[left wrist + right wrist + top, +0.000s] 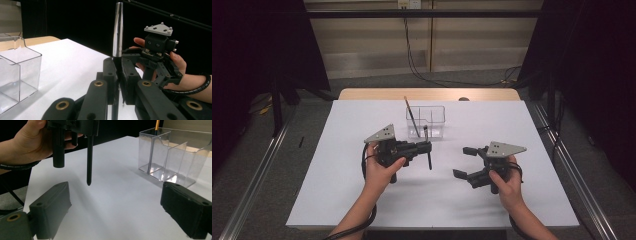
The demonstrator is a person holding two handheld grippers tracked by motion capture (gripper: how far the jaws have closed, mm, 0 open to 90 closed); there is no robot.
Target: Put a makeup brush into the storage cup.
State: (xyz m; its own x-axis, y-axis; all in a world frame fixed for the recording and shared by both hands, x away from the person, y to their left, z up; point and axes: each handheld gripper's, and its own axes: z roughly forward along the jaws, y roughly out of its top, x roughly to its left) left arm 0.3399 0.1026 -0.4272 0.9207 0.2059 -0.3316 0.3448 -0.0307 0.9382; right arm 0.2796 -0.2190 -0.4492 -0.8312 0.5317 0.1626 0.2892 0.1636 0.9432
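Observation:
My left gripper (426, 146) is shut on a slim black pen-like tool (429, 161) with a silver upper end, and holds it upright above the white table. In the left gripper view the jaws (117, 65) pinch the tool's shaft and its silver part (118, 32) rises above them. My right gripper (460, 161) hovers to the right, jaws wide open with nothing between them. In the right gripper view its own open jaws (116, 197) face the tool's black tip (89, 170), which hangs just above the table.
A clear compartmented organizer (439, 107) stands behind the left gripper, with a thin orange-handled brush (410, 115) leaning in its left compartment. The white sheet (362, 200) covers a wooden table. Metal rails run along both sides on the floor.

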